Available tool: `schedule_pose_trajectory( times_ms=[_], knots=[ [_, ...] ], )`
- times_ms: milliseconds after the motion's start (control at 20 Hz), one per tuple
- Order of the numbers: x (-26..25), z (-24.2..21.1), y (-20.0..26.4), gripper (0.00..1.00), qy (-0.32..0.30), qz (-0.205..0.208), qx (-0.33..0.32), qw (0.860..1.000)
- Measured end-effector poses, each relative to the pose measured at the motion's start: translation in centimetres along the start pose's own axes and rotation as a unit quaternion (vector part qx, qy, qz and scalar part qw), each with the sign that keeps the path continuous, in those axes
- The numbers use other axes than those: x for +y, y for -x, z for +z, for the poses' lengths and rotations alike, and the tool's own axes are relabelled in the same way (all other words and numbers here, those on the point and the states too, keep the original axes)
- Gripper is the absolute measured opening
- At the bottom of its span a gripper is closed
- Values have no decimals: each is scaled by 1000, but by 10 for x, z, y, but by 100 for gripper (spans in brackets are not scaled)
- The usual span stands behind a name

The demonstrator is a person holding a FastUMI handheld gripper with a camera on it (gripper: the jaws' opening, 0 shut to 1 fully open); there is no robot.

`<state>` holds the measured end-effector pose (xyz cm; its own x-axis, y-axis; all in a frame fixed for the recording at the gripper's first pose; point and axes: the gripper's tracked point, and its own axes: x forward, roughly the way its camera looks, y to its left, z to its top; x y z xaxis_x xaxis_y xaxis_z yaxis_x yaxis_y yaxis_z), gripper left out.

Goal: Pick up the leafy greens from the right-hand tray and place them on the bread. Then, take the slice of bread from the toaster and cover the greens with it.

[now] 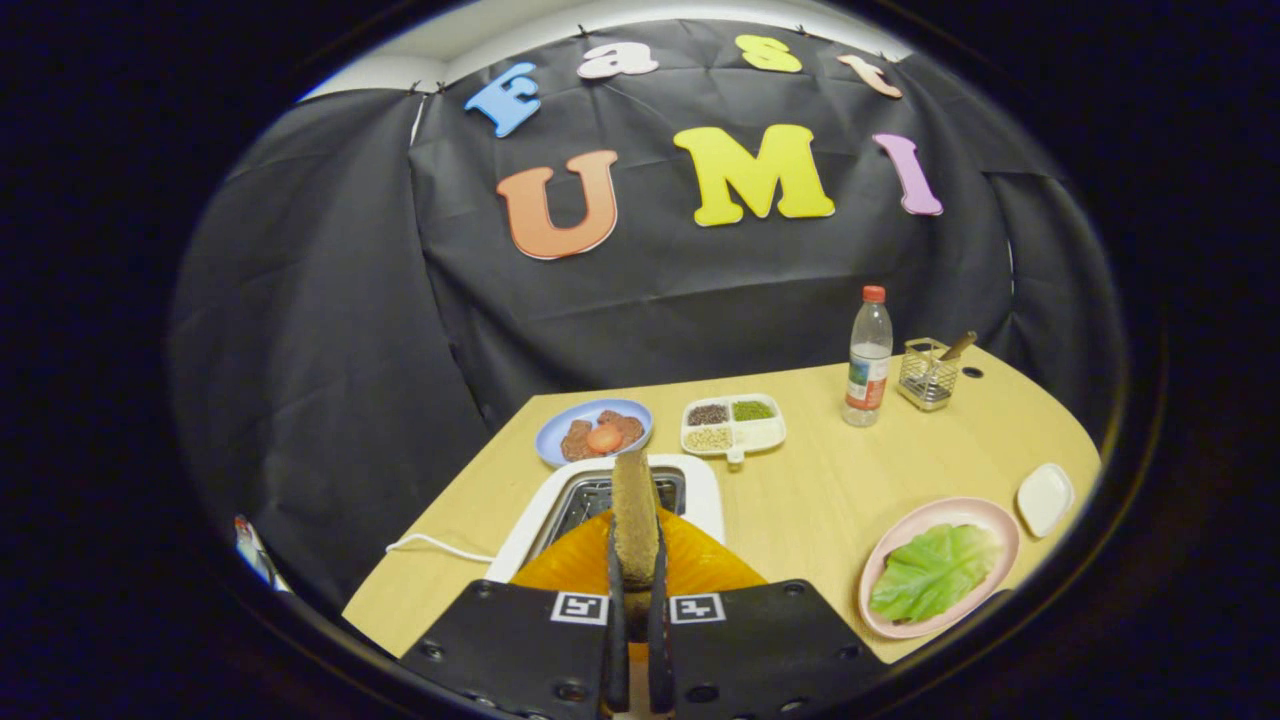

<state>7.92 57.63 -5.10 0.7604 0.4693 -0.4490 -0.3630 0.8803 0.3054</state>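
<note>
— While the gripper [636,590] hangs over the near end of the wooden table [830,480], what are its fingers at?

— Both fingers are pressed on a slice of bread [634,510]. The slice stands upright on its edge between them, and its top reaches up in front of the toaster.

— And where is the toaster?

— The white toaster [700,480] sits just ahead of the fingers, with its slots open to the top. A white cable [440,545] runs from it to the left, over the table. Something orange [700,560] lies under the slice, between the fingers and the toaster; I cannot tell what it is.

— The leafy greens?

— One green leaf [932,570] lies flat on a pink plate [985,515], to the right of the fingers and well apart from the bread. A small white dish [1044,497] is just beside this plate.

— What is beyond the toaster?

— A blue plate [560,425] with brown pieces and a tomato slice [604,438], then a white divided tray [765,435] with seeds. More to the right stand a plastic bottle with a red cap [868,360] and a small wire basket [927,378].
</note>
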Motion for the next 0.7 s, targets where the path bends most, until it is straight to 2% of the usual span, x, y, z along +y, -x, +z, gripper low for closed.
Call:
schedule_pose_trajectory(
  times_ms=[450, 700],
  knots=[
    [6, 65, 46, 8, -30, 60, -73, 995],
    [-24, 96, 83, 7, -47, 61, -108, 991]
  ],
)
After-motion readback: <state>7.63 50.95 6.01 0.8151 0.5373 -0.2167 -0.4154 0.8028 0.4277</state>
